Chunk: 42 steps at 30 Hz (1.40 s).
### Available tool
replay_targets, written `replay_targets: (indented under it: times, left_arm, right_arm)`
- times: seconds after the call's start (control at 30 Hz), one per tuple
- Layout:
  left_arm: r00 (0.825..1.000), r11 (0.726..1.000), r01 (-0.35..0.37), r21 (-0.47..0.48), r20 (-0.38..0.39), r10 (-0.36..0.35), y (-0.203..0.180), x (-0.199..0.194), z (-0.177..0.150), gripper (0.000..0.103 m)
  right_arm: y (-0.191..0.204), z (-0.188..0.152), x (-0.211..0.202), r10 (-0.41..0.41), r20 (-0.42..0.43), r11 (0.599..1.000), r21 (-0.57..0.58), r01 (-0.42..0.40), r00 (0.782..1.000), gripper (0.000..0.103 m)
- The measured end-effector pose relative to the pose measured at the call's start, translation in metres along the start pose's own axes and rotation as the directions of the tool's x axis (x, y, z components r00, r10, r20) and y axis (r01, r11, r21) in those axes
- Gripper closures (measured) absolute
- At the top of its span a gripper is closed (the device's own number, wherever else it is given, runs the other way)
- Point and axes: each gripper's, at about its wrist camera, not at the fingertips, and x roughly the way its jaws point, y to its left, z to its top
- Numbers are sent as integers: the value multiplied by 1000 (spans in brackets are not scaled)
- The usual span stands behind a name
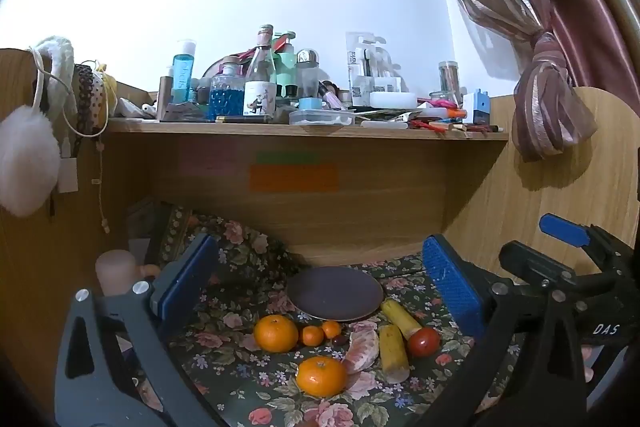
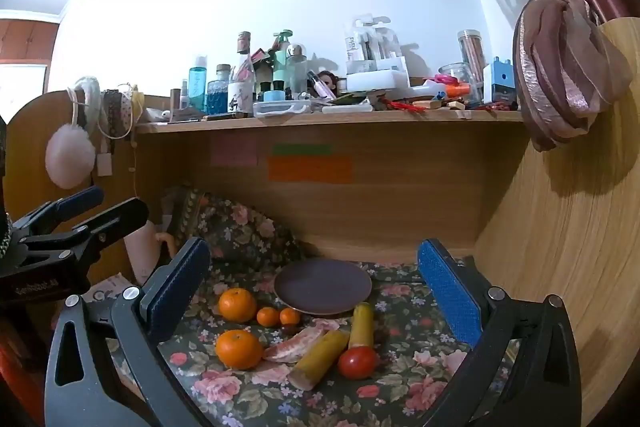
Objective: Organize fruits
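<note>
A dark round plate [image 1: 335, 293] [image 2: 322, 286] lies empty on the floral cloth. In front of it lie two large oranges [image 1: 321, 375] [image 1: 276, 333] [image 2: 239, 349] [image 2: 237, 304], two small tangerines [image 1: 312, 335] [image 2: 267, 316], a peeled grapefruit segment [image 1: 362, 349] [image 2: 295, 346], two yellow sugarcane pieces [image 1: 393, 353] [image 2: 320, 358] and a red tomato [image 1: 423, 341] [image 2: 357, 363]. My left gripper [image 1: 320, 283] is open and empty, held above and before the fruit. My right gripper [image 2: 316, 287] is open and empty, likewise short of the fruit.
A wooden shelf [image 1: 304, 131] above the back panel carries several bottles and boxes. Wooden side walls close in left and right. A tied curtain [image 1: 548, 95] hangs at the right. A pink cylinder [image 1: 116, 273] stands at the left. The right gripper's body [image 1: 568, 275] shows in the left wrist view.
</note>
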Motion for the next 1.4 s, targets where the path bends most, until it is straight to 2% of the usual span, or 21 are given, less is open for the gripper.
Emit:
replay_targets:
  times: [0.77,1.4]
  left_arm:
    - [1000,1000,-2,2,-13,2,5,8,-3,0]
    - [1000,1000,-2,0,-12,2,7,11,-7,0]
  right_arm:
    - [-1,-1,12,-19,-10,1000,2,19,1000,0]
    - [-5,0,5,-20,12,1000,11,20,1000,0]
